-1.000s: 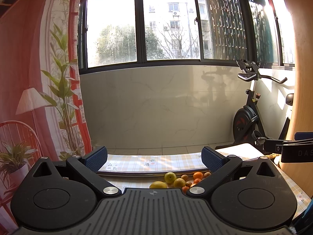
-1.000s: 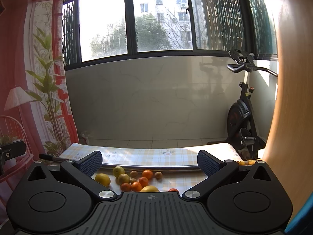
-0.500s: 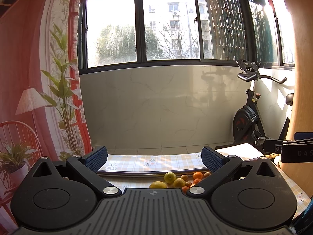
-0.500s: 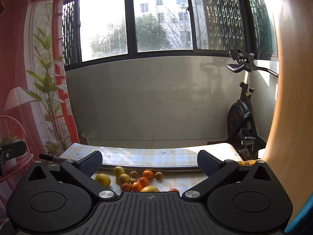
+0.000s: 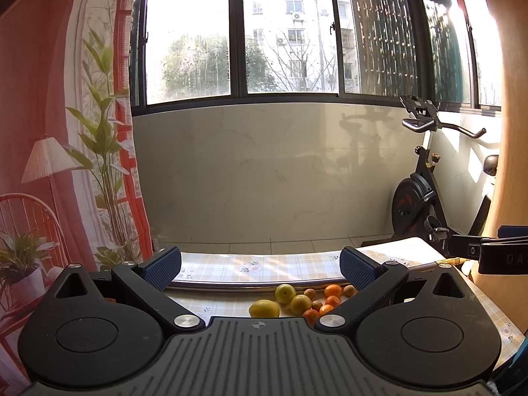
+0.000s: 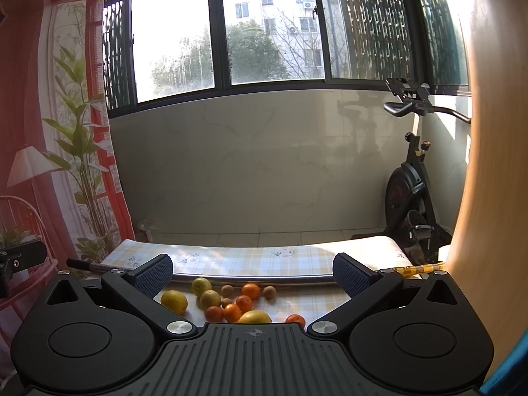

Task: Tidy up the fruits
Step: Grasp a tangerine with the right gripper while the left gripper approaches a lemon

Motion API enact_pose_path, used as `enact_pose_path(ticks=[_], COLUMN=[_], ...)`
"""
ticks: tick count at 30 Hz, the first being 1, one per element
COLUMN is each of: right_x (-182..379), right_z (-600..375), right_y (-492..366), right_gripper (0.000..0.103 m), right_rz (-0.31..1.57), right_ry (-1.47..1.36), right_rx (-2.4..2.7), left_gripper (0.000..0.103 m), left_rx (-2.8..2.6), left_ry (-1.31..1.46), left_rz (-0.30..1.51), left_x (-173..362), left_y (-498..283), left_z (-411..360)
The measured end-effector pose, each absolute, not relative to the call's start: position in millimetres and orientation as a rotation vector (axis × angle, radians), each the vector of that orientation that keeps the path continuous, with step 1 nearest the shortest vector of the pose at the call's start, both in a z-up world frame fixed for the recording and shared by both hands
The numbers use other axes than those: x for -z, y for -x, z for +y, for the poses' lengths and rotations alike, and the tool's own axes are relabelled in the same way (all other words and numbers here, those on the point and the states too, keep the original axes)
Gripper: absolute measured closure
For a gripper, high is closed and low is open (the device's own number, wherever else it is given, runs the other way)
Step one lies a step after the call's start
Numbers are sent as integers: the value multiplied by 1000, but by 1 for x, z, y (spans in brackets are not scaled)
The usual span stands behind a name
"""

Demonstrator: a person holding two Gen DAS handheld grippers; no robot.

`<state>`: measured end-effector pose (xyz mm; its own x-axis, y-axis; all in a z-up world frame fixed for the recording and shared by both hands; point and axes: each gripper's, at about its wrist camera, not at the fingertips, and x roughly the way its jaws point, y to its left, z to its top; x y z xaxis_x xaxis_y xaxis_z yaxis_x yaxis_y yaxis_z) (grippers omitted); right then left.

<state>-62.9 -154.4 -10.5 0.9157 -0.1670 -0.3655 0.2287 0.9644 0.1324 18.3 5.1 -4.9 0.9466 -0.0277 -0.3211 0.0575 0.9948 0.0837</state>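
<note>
Fruits (image 6: pixel 231 302) lie clustered on the table (image 6: pixel 297 259) (checked cloth), both grippers' jaws apart, empty.

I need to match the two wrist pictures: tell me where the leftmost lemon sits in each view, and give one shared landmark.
Left wrist: the leftmost lemon lies low, at centre.
Right wrist: it lies low, left of centre, beside the left finger.
Shared landmark: the exercise bike on the right.
</note>
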Motion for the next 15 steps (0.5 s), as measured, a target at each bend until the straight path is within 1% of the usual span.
enact_pose_path(ticks=[5, 10, 15], right_x=[29, 57, 84], right_z=[-164, -164, -171], right_y=[46, 19, -9], right_gripper=[0, 0, 1], right_rz=[371, 377, 430], right_ry=[-170, -85, -113], right_rx=[227, 238, 178], left_gripper=[0, 1, 1], left_rx=[19, -6, -33], left_ry=[-77, -62, -63], left_rz=[371, 437, 506], left_x=[20, 40, 57], left_y=[-43, -72, -96], left_z=[10, 18, 28])
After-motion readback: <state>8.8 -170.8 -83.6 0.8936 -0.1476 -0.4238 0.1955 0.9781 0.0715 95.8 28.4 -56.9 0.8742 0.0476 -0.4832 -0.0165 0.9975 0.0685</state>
